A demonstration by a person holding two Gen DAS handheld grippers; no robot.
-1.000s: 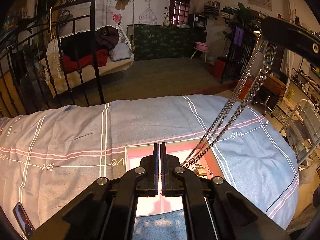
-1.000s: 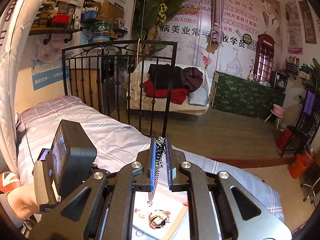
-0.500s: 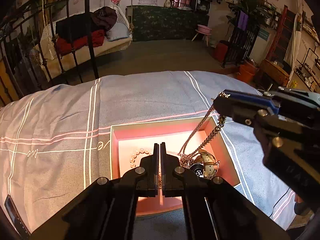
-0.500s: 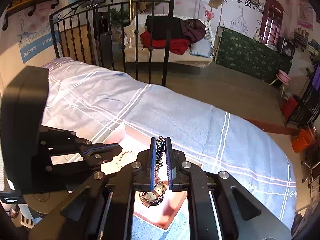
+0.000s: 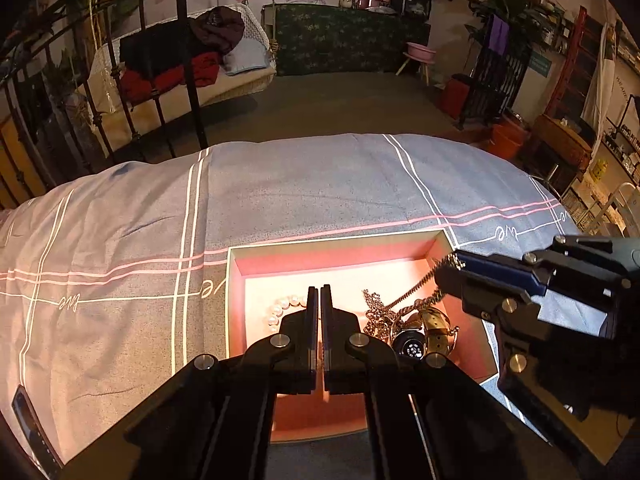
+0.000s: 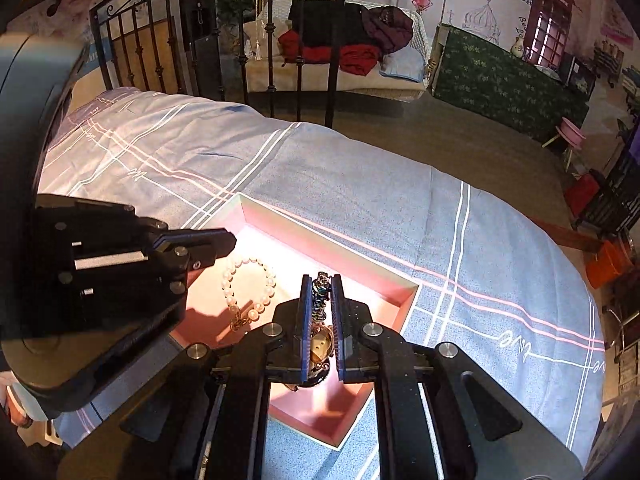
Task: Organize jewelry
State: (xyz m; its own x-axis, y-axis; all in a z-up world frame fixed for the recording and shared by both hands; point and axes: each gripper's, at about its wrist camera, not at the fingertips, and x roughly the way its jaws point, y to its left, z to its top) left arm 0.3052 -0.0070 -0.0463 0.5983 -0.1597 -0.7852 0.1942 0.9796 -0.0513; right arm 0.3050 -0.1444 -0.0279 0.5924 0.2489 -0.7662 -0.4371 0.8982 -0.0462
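1. Metal chain (image 6: 322, 292): pinched between the right gripper's (image 6: 320, 280) pads, jaws nearly together with only the links between them. In the left wrist view the chain (image 5: 416, 289) runs taut from that gripper's tip (image 5: 454, 262) down and left to a heap of links on the box floor.
2. Chain's lower end lies in the right part of the pink box (image 5: 332, 256), touching a gold-banded watch (image 5: 426, 330) with a dark dial. Through the right jaws the watch band (image 6: 320, 346) shows directly below the held links.
3. Pearl bracelet (image 6: 248, 292): loop lying flat on the box floor, left of the chain heap, apart from it. In the left wrist view only part of the pearl bracelet (image 5: 282, 310) shows, just left of the left fingers.
4. Left gripper (image 5: 319, 292): jaws fully together, nothing between them, tip over the box interior above the floor. From the right wrist view its tip (image 6: 216, 240) sits just above the pearl loop; contact cannot be told.
5. Box: open, shallow, white rim, pink lining (image 6: 332, 252), sitting on a blue-grey bedspread (image 5: 280, 184) with white and pink stripes.
6. Behind the bed: black iron bed frame (image 6: 224, 36), then a swing seat (image 5: 240, 80) piled with red and dark clothes.
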